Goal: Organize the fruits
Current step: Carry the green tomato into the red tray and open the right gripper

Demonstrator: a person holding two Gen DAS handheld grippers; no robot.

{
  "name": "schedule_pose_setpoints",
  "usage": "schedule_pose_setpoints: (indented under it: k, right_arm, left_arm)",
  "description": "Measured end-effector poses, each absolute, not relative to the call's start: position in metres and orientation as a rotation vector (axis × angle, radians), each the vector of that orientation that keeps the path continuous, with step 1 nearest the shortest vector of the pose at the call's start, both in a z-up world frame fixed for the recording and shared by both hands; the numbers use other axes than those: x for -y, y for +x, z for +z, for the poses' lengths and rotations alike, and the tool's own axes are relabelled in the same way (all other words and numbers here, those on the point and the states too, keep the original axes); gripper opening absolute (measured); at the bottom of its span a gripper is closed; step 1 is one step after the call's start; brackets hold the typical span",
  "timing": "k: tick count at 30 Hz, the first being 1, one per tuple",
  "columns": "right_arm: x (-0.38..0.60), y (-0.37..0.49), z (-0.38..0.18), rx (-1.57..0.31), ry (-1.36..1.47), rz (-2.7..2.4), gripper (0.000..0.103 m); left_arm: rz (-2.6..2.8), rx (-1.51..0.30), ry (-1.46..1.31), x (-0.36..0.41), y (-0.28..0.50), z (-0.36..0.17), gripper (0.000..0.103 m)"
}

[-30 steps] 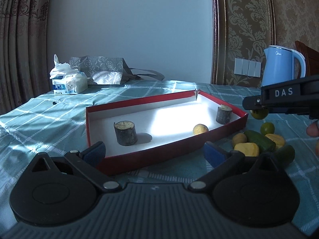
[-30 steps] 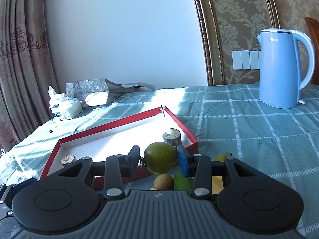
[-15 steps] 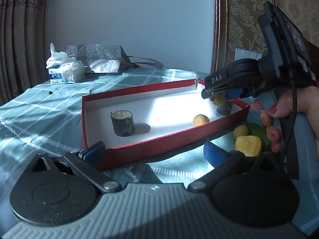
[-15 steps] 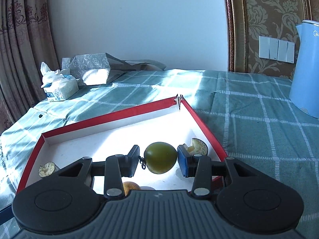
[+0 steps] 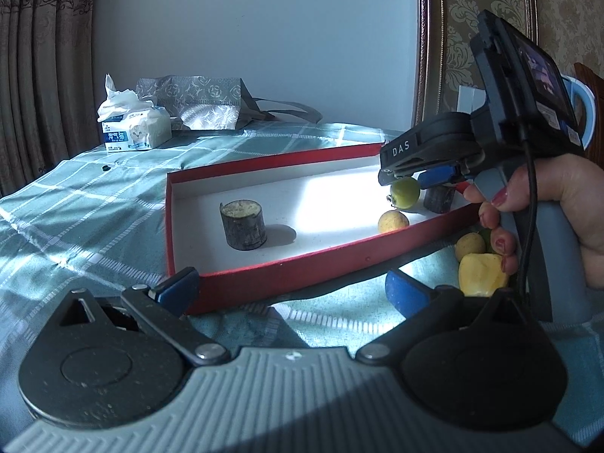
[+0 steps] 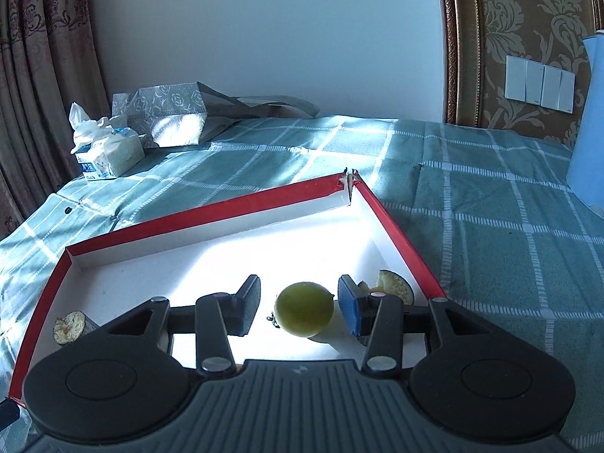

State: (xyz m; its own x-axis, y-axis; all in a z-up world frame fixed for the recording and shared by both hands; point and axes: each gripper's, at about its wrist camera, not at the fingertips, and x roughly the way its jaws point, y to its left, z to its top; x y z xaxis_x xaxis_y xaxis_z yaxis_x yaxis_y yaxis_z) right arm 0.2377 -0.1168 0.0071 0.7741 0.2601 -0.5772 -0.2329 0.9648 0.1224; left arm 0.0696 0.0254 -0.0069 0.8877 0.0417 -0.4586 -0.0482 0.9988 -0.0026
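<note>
A red-walled white tray (image 5: 264, 268) (image 6: 196, 211) lies on the checked cloth. My right gripper (image 6: 298, 307) (image 5: 411, 179) is open over the tray's right end, its pads apart from a round green fruit (image 6: 304, 314) (image 5: 404, 193) between them. A small yellow fruit (image 5: 393, 221) lies in the tray nearby. Two dark cylindrical pieces (image 5: 243, 224) (image 5: 438, 198) stand in the tray. My left gripper (image 5: 290, 288) is open and empty in front of the tray's near wall. More fruits (image 5: 479, 273) lie on the cloth right of the tray.
A tissue pack (image 5: 132, 128) (image 6: 107, 151) and a grey patterned bag (image 5: 200, 102) (image 6: 166, 113) sit at the far left of the table. A blue kettle (image 6: 590, 120) stands at the far right. A hand (image 5: 547, 207) holds the right gripper.
My right gripper carried the green fruit from beside the tray to over its right end, then opened; the fruit is now free between the pads. My left gripper stayed open.
</note>
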Motion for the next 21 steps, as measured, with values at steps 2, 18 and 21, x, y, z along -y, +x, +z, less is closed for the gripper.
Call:
schedule_pose_setpoints:
  k: [2,18,21]
  right_arm:
    - [0.119,0.233,0.013,-0.610,0.047,0.272,0.053]
    - [0.167,0.145,0.045,-0.465,0.041,0.224,0.055]
    - [0.191,0.122,0.044,-0.459,0.093,0.207,0.055]
  left_arm:
    - [0.048,-0.477,-0.012,-0.025,0.069,-0.007,0.103]
    - [0.049,-0.480,-0.011,-0.024,0.069,-0.007,0.103]
    - [0.051,-0.482,-0.007,-0.024,0.070,-0.008,0.103]
